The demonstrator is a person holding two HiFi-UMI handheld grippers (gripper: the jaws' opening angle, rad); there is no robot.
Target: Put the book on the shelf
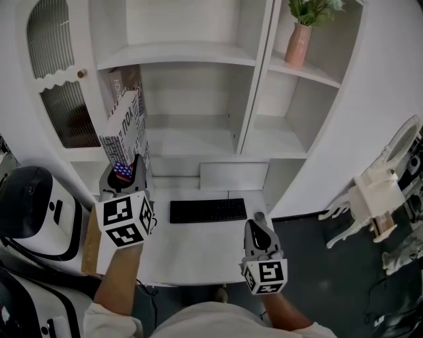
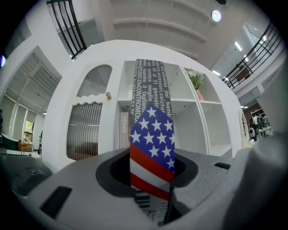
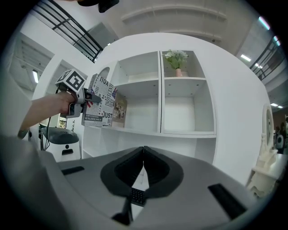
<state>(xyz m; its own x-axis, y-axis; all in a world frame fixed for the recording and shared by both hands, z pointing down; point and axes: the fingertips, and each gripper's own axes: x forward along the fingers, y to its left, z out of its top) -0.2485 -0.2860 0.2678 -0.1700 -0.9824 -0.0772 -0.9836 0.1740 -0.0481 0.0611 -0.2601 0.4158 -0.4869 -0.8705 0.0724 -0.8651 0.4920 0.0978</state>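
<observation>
Door at upper left of head view: arched, ribbed glass, round knob at its right edge. Below it, at lower left, white rounded machine with dark top, just beside desk.

Right of that, left gripper, pointing level, clamped on book by its lower end. In left gripper view, stars-and-stripes corner of the cover right between the jaws, pads pressed on both sides. Book upright and slightly tilted, white with dark print, raised clear of desk, at the front of the left compartment of shelf. Behind it, against the left wall of that compartment, brown second book standing upright on the board.

Lower centre: black keyboard flat on the white desk, below the shelf.

Just right of keyboard, right gripper, low over the desk's near edge, jaws closed on each other with nothing between. In right gripper view, only a sliver of keyboard seen under the meeting pads, and the book at upper left of the frame.

Upper right of head view: pink vase with green plant on a high board of the right compartment. Far right: white chair on dark floor, well apart from desk.
</observation>
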